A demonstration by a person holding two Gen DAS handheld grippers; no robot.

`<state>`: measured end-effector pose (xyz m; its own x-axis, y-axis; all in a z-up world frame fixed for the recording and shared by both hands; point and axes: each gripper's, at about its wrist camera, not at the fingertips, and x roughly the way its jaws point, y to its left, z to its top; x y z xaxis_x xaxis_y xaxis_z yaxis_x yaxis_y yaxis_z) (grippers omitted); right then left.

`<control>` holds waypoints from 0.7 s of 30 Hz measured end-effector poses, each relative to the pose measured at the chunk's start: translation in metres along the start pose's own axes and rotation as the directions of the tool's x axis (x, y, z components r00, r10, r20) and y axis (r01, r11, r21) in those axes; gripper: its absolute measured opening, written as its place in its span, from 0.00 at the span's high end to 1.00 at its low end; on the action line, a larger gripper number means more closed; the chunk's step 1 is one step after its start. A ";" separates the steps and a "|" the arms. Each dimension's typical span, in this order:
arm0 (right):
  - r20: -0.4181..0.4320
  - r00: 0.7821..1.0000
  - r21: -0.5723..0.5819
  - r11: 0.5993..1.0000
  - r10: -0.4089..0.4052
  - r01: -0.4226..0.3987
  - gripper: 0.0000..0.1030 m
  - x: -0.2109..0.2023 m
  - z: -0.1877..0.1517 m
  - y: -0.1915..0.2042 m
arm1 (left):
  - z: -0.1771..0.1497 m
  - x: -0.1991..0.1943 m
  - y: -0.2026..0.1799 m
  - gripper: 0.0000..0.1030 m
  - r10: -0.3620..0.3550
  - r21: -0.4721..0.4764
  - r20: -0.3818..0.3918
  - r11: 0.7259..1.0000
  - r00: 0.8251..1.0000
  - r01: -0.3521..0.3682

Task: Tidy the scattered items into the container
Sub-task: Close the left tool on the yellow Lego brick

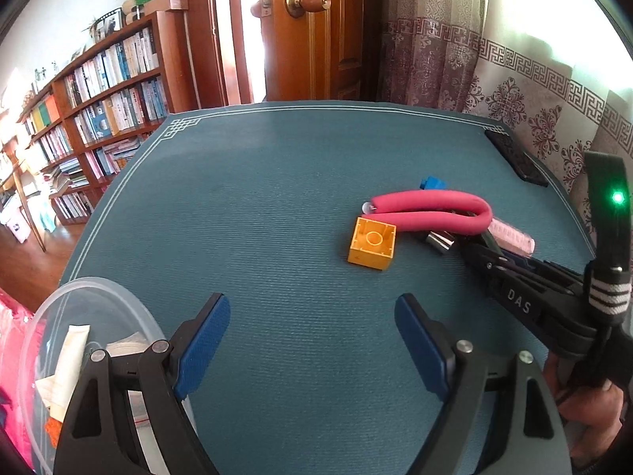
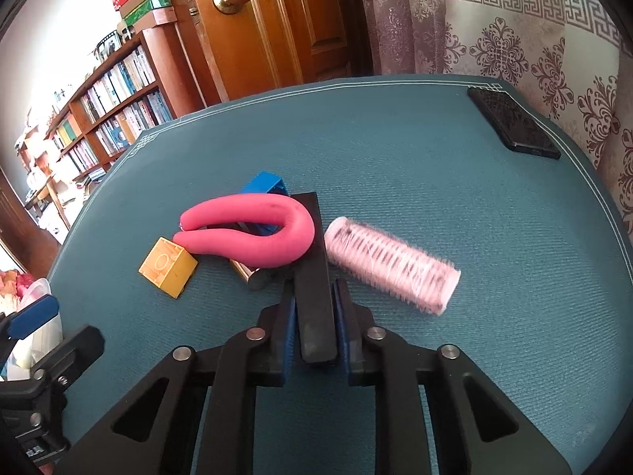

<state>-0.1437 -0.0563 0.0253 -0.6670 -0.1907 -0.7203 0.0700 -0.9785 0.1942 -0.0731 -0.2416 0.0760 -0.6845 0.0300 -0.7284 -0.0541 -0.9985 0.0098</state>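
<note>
White letters "DAS" stand on the right gripper [image 1: 484, 255].

Ribbed matt cloth table cover [image 2: 435, 150]

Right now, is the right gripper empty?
No, the right gripper is shut on a flat black bar between its blue pads.

Both wrist views look low across the blue table [image 1: 277, 206] toward the door [image 2: 285, 19], sharing the yellow block [image 1: 372, 242].
</note>
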 end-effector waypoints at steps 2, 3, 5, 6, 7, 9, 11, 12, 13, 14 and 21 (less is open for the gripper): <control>-0.008 1.000 0.008 1.000 0.012 -0.012 0.82 -0.003 -0.002 -0.002 | 0.001 0.005 -0.005 0.14 -0.004 0.011 -0.003 1.000 1.000 0.004; -0.012 1.000 0.014 1.000 0.020 -0.019 0.82 -0.005 -0.003 -0.003 | 0.001 0.007 -0.007 0.14 -0.003 0.016 -0.006 1.000 1.000 0.003; -0.019 0.999 0.025 0.999 0.037 -0.037 0.82 -0.009 -0.006 -0.007 | 0.002 0.011 -0.011 0.14 -0.004 0.025 -0.009 1.000 1.000 0.005; -0.023 0.999 0.029 0.999 0.046 -0.046 0.82 -0.011 -0.007 -0.009 | 0.003 0.014 -0.012 0.14 -0.007 0.028 -0.010 1.000 1.000 0.008; -0.026 0.998 0.032 0.998 0.056 -0.055 0.82 -0.014 -0.009 -0.010 | 0.004 0.015 -0.013 0.14 -0.009 0.030 -0.012 1.000 1.000 0.010; -0.031 0.997 0.035 0.997 0.069 -0.068 0.82 -0.019 -0.015 -0.013 | 0.006 0.020 -0.015 0.14 -0.014 0.029 -0.018 0.999 1.000 0.015; -0.036 0.996 0.038 0.996 0.080 -0.079 0.82 -0.024 -0.021 -0.015 | 0.008 0.026 -0.015 0.14 -0.031 0.017 -0.023 0.999 0.999 0.031; -0.039 0.995 0.040 0.996 0.086 -0.085 0.82 -0.027 -0.025 -0.016 | 0.010 0.028 -0.015 0.14 -0.035 0.011 -0.023 0.999 0.999 0.035; -0.039 0.995 0.043 0.995 0.088 -0.086 0.82 -0.029 -0.029 -0.016 | 0.011 0.031 -0.015 0.14 -0.037 0.007 -0.021 0.999 0.999 0.037; -0.038 0.995 0.044 0.995 0.089 -0.087 0.82 -0.031 -0.032 -0.016 | 0.013 0.034 -0.015 0.14 -0.037 0.003 -0.019 0.999 0.999 0.037; -0.024 0.995 0.062 0.993 0.099 -0.097 0.83 -0.034 -0.041 -0.017 | 0.022 0.049 -0.017 0.14 -0.029 0.008 -0.017 1.000 0.999 0.029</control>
<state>-0.0920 -0.0366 0.0193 -0.6390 -0.2880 -0.7133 0.0885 -0.9486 0.3038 -0.1222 -0.2221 0.0551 -0.6699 0.0576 -0.7402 -0.0794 -0.9968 -0.0058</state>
